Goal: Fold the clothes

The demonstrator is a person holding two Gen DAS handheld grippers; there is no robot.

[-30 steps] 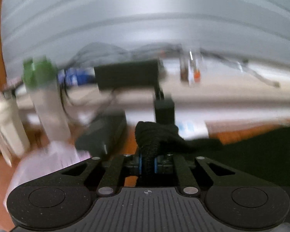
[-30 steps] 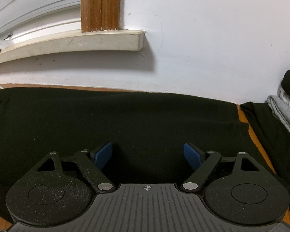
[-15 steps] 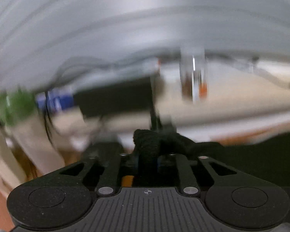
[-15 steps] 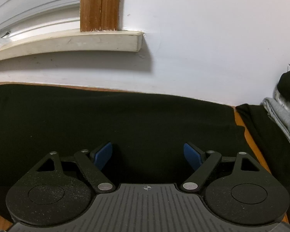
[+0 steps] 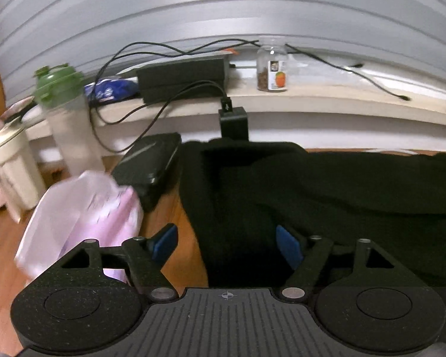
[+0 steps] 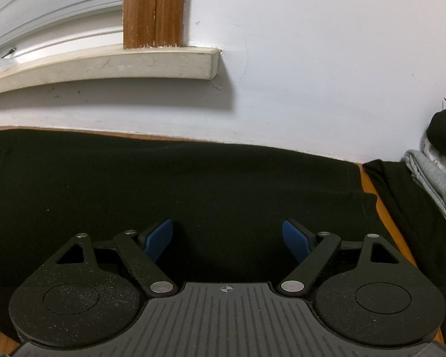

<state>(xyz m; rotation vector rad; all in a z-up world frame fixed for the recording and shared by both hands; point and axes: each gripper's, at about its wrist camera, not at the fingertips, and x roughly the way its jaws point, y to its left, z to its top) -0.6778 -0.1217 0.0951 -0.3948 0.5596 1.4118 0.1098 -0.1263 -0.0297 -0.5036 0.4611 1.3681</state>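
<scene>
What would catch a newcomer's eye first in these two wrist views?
The black garment spread flat over the wooden table fills both views. A crumpled pink cloth lies at its left, by a green-lidded bottle. The left claw has just been opening, pads clear of the fabric; the right claw hangs open too.

White wall [image 6: 312, 59], cream windowsill [image 6: 119, 65]

Left wrist view: mounted behind the left gripper [image 5: 226, 242], angled down and forward, close above the black garment [image 5: 327, 208], facing the sill [image 5: 312, 104] ahead; right wrist view: same mounting behind the right gripper [image 6: 227, 239], close over cloth, facing the white wall [image 6: 312, 59] ahead; shared between both: black garment and sill.
</scene>
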